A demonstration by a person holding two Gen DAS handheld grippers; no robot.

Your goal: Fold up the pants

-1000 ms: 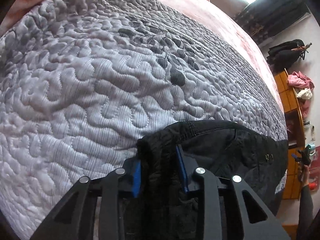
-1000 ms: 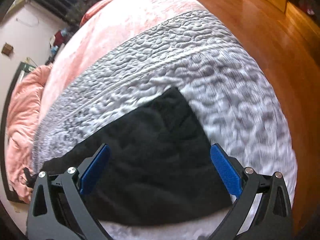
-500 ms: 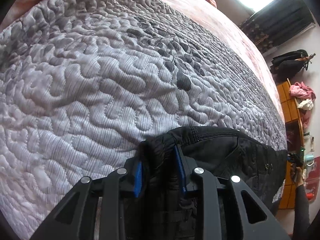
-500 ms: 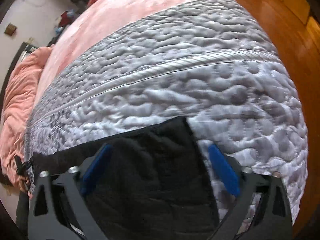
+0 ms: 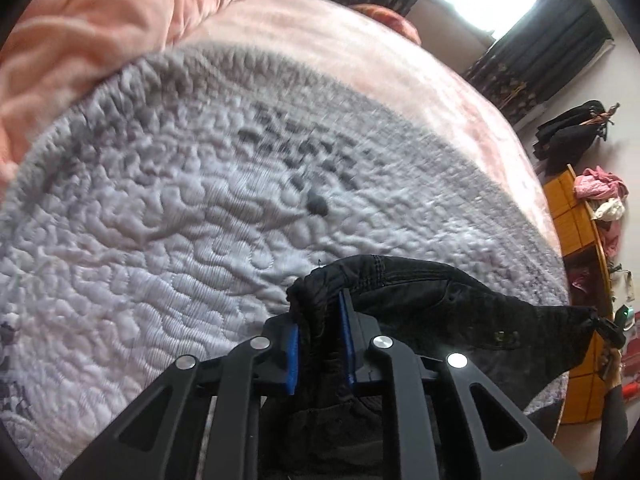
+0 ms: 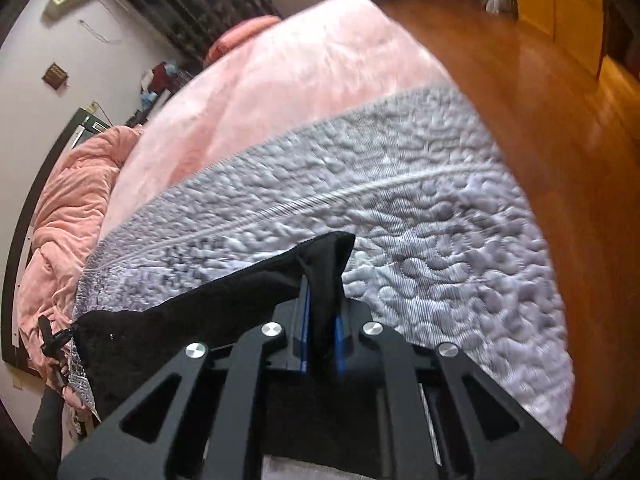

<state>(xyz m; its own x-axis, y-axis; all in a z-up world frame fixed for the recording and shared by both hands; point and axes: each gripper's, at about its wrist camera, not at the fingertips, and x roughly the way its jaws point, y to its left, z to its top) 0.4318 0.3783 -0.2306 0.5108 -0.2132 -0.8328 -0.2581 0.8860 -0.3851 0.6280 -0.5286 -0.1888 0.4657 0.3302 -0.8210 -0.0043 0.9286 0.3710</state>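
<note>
In the left wrist view, a bunched peach duvet (image 5: pixel 100 28) fills the upper left corner, with the pink bedspread (image 5: pixel 340 52) running beyond it toward the window. Below these spreads the grey quilted cover (image 5: pixel 140 240), its stitched surface blurred. Lower and toward the centre, the left gripper (image 5: pixel 320 346) is clamped on a gathered bunch of the black pants (image 5: pixel 448 312); its blue pads (image 5: pixel 293 360) press the cloth from both sides, and a fold of fabric rises above the fingertips. From that grip the pants stretch to the right as a raised band above the quilt, reaching the right gripper (image 5: pixel 610 330), which shows small at the far edge. Behind it stands an orange wooden cabinet (image 5: pixel 572 216) with pink and white clothes heaped on top.

In the right wrist view, the peach duvet (image 6: pixel 68 208) lies at the left, and the left gripper (image 6: pixel 54 342) shows small beside it, holding the far end of the pants (image 6: pixel 200 312). The black cloth runs rightward from there, taut along its upper edge, over the grey quilted cover (image 6: pixel 440 220). At the centre the right gripper (image 6: pixel 322 344) is closed tight on a corner of the pants, which sticks up in a point between the blue pads (image 6: pixel 305 336). The pink bedspread (image 6: pixel 300 76) lies behind, and the polished wooden floor (image 6: pixel 560 100) fills the right side.
</note>
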